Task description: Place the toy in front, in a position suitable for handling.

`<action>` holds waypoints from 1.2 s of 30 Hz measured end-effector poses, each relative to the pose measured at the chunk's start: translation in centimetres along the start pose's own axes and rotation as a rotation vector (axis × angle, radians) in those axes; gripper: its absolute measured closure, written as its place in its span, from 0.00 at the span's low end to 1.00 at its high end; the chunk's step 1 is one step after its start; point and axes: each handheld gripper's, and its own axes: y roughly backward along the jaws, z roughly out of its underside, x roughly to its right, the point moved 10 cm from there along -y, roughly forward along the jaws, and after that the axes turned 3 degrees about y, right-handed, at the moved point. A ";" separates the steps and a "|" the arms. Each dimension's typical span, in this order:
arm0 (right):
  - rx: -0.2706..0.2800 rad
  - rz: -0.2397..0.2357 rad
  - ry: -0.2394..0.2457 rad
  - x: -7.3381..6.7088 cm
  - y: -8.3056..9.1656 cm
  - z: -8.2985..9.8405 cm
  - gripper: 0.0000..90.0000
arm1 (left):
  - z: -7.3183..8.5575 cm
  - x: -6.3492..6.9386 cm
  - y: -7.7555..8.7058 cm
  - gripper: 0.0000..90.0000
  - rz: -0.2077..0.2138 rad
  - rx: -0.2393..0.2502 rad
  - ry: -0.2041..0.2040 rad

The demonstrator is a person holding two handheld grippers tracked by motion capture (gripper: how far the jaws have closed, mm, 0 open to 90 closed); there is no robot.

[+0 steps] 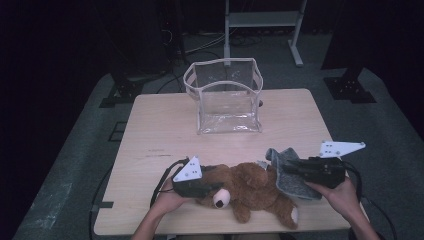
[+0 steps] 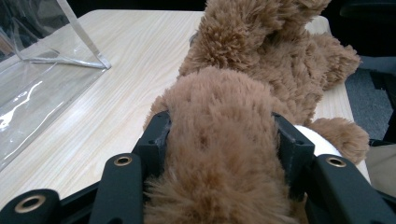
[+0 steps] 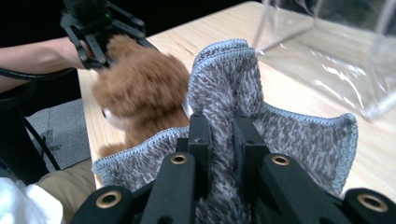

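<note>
A: How much can be judged done from the high view?

B: Little beyond the gripping. The bear point(image 1: 250, 192) is lying on the near part of the counter point(image 1: 160, 135), taken at its head end by the left gripper point(image 1: 212, 187). The cloth point(image 1: 292, 172) is lying just right of the bear, touching it, and is taken by the right gripper point(image 1: 290, 167). The clear bag point(image 1: 225, 95) is standing open at the far edge, well apart from both, and nothing is seen in it. If packing is meant, both things are judged still to be carried over.

A: And the left gripper view?

B: The fingers point(image 2: 156, 140) are seen pressed into the bear's point(image 2: 224, 140) fur on either side, so a part of it is being pinched. Which part cannot be told, since the fur covers the lower frame. The bag point(image 2: 42, 84) is cut off at the left edge.

A: The right gripper view?

B: The fingers point(image 3: 201, 135) are nearly together, with a raised fold of the cloth point(image 3: 233, 84) pinched between them. The bear point(image 3: 140, 88) and the left gripper point(image 3: 95, 32) are seen beyond, somewhat blurred. A corner of the bag point(image 3: 336, 56) is shown; its opening is cut off.
</note>
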 end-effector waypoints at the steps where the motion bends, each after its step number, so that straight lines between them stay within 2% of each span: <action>1: -0.007 -0.010 0.012 -0.3 -0.6 -0.2 0.88 | 0.0 0.0 0.0 0.53 0.003 0.003 0.003; 3: -0.029 -0.017 0.017 -0.5 -1.6 0.2 0.88 | 0.0 -0.1 0.0 0.53 0.004 0.008 0.006; 5: -0.044 -0.020 0.001 -0.4 -2.1 1.2 0.88 | 0.1 -0.1 0.0 0.52 0.007 0.011 0.010; 7: -0.033 -0.018 -0.035 0.0 -1.7 2.2 0.88 | 0.0 -0.1 0.0 0.52 0.007 0.013 0.008; 11: -0.016 0.016 -0.090 1.1 0.1 3.7 0.88 | -0.1 -0.1 -0.1 0.52 0.007 0.015 0.008; 15: 0.001 0.033 -0.078 1.0 0.9 3.1 0.88 | -0.1 -0.1 -0.1 0.52 0.006 0.014 0.010; 16: 0.014 0.034 -0.054 0.7 1.0 2.1 0.88 | 0.0 -0.1 0.0 0.51 0.005 0.013 0.011; 20: 0.007 0.029 -0.026 0.4 0.3 1.7 0.87 | 0.0 -0.2 0.0 0.51 0.006 0.013 0.011; 23: -0.024 0.031 -0.057 0.9 0.1 3.2 0.87 | -0.1 -0.1 -0.1 0.51 0.007 0.017 0.011; 25: -0.022 0.030 -0.092 1.2 0.6 3.8 0.87 | -0.1 -0.1 -0.1 0.51 0.008 0.016 0.006; 26: -0.013 0.029 -0.103 1.3 0.8 3.6 0.87 | -0.1 -0.1 -0.1 0.51 0.008 0.014 0.005; 28: 0.006 0.033 -0.084 1.1 1.5 2.4 0.87 | -0.1 -0.1 -0.1 0.51 0.007 0.015 0.007; 31: 0.038 0.002 -0.044 0.3 1.8 -1.1 0.87 | -0.1 -0.1 -0.1 0.51 0.007 0.011 0.004; 36: 0.034 -0.057 0.031 -0.8 -0.2 -5.3 0.87 | -0.2 -0.1 -0.1 0.52 0.002 0.013 -0.006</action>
